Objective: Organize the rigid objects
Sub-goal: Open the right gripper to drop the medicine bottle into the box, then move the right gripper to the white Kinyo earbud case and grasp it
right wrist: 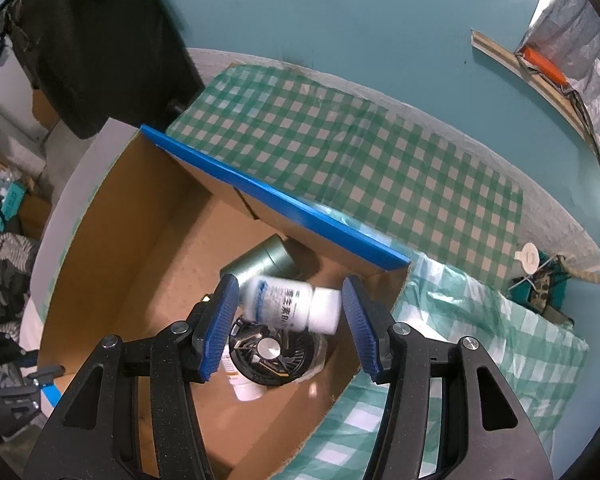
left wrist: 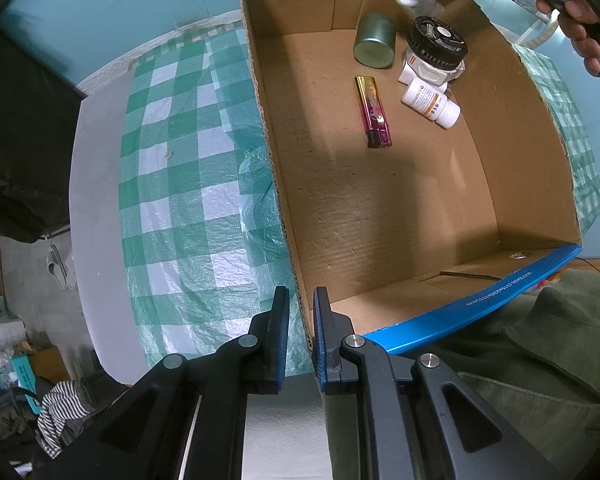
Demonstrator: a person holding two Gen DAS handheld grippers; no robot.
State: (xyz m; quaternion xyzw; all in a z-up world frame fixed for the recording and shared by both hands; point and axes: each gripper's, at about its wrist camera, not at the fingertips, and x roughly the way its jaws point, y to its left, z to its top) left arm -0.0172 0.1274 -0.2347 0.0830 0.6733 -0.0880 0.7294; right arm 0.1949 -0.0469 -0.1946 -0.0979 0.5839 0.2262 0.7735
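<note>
Through the left wrist view, my left gripper (left wrist: 301, 334) pinches the cardboard box (left wrist: 284, 216) by its near wall, fingers straddling the edge, I judge to steady it. Ahead of the fingers lie a lighter (left wrist: 373, 111) and a green tin (left wrist: 374, 40).

In the right wrist view, my right gripper (right wrist: 286, 326) is spread wide; a blurred white bottle (right wrist: 296, 304) sits between the fingers, apparently dropping into the box.

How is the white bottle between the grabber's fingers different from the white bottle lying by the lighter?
The blue-label bottle is blurred between the open fingers of the right gripper; the orange-label bottle lies sharp on the box floor. Blue print marks one, orange the other. Both are white with white caps.
</note>
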